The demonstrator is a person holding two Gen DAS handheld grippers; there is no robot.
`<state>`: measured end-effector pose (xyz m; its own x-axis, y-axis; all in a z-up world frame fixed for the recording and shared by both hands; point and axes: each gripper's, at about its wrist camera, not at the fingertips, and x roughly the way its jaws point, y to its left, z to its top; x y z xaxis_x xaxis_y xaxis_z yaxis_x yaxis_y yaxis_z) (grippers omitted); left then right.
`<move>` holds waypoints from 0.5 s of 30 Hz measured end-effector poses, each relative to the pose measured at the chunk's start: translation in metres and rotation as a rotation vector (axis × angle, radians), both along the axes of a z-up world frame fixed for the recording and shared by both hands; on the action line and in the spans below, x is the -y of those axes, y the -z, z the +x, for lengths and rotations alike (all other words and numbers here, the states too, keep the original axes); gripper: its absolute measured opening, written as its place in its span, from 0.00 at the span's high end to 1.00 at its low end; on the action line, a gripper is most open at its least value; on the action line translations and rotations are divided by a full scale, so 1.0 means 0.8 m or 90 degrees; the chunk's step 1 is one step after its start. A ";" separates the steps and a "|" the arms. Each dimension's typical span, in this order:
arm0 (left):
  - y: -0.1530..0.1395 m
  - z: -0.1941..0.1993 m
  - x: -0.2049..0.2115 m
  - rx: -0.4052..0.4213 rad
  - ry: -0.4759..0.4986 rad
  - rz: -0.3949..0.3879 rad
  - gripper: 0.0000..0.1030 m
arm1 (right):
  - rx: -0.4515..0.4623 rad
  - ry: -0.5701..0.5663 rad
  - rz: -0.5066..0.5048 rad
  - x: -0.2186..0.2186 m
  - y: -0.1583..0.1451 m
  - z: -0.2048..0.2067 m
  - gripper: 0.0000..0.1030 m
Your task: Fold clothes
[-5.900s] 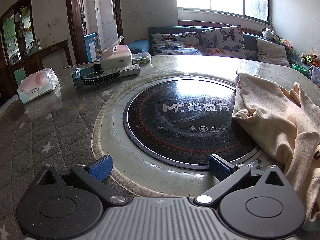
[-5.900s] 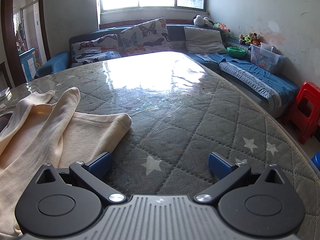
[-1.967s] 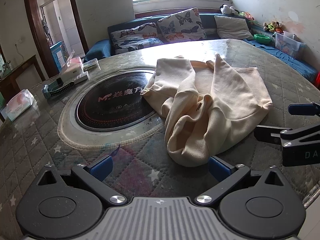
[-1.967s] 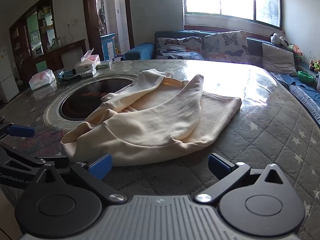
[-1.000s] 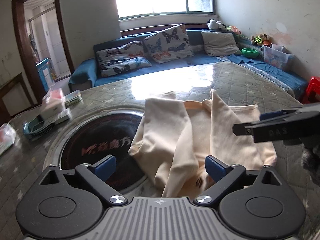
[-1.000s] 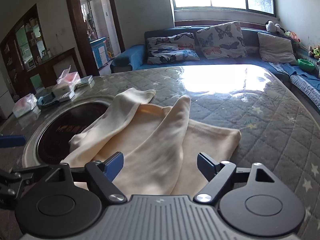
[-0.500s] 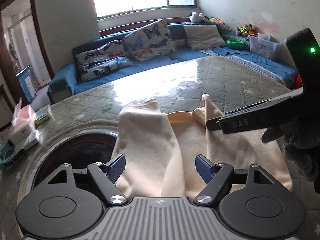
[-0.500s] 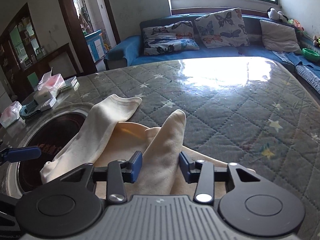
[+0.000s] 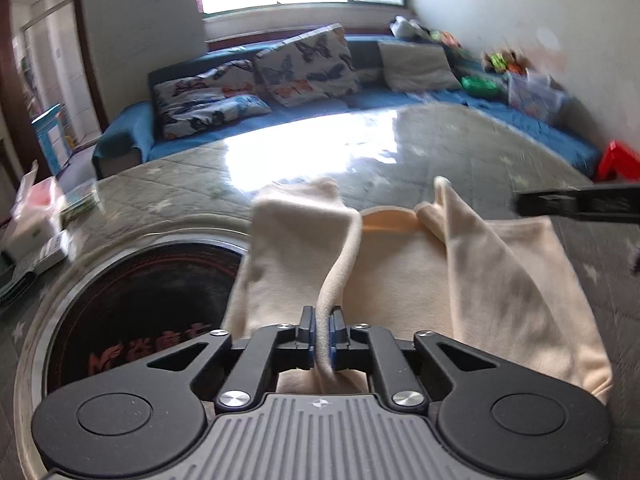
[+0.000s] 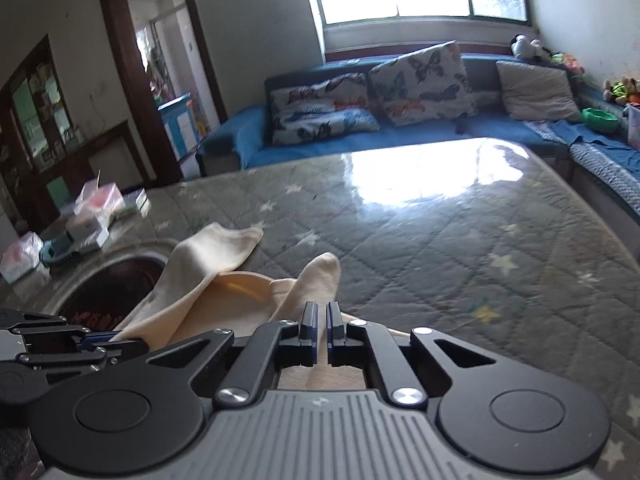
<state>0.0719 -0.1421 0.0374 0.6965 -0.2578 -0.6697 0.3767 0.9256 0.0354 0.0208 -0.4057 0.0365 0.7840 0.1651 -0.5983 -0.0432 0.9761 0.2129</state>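
A fold of the cream garment (image 9: pixel 500 280) is pinched in the left gripper (image 9: pixel 322 334); the right gripper (image 10: pixel 321 334) is closed near its sleeve, with grip on fabric undeterminable.

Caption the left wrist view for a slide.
Left hand-held gripper pinching a cream garment fold over the quilted table.

Cream garment (image 9: pixel 500 280), star-quilted grey table (image 10: pixel 460 240)

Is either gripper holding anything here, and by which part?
Left gripper pinches a raised fold of the cream garment at its near edge. Right gripper is shut over the same garment; cloth between its pads isn't visible.
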 end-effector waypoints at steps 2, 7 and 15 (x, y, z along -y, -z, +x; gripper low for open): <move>-0.005 -0.002 -0.009 0.006 -0.017 -0.007 0.96 | 0.003 0.006 0.019 0.013 -0.008 -0.015 0.97; -0.018 -0.011 -0.029 0.024 -0.046 -0.024 0.97 | -0.004 -0.016 0.005 0.006 -0.006 -0.021 0.88; -0.029 -0.024 -0.073 0.028 -0.102 -0.053 0.97 | -0.031 -0.037 0.011 -0.017 0.024 0.006 0.68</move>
